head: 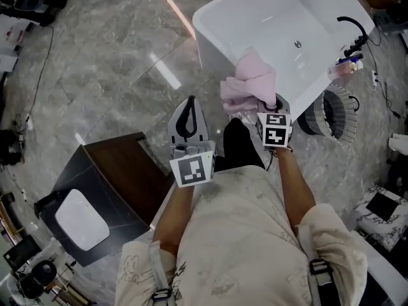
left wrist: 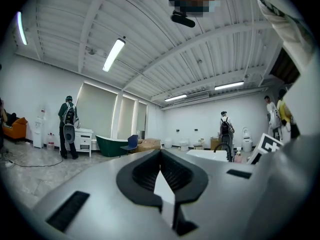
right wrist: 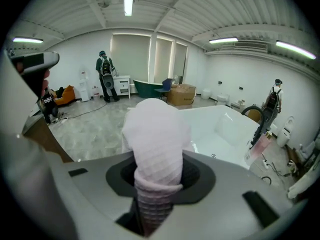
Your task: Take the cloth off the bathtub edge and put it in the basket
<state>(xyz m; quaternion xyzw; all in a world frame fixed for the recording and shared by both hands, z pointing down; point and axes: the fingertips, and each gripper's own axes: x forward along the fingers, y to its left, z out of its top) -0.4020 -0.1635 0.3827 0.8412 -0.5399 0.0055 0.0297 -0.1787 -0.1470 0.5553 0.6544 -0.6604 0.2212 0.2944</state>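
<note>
A pink waffle-weave cloth [head: 250, 81] hangs bunched in the air over the near rim of the white bathtub [head: 210, 18]. My right gripper [head: 264, 102] is shut on it from below, and the cloth hides the fingertips. In the right gripper view the cloth [right wrist: 155, 134] stands up between the jaws of the right gripper [right wrist: 157, 174] and fills the gap, with the bathtub [right wrist: 220, 129] behind it. The round slatted basket [head: 336, 113] stands on the floor right of the tub. My left gripper [head: 190, 101] hovers over the floor left of the cloth, shut and holding nothing [left wrist: 160, 153].
A black faucet [head: 357, 27] and a pink bottle [head: 347, 67] sit at the tub's right end. A dark cabinet [head: 121, 177] with a white tray stands at lower left. Cables and gear line the room's edges. People stand far off by a green tub [left wrist: 112, 145].
</note>
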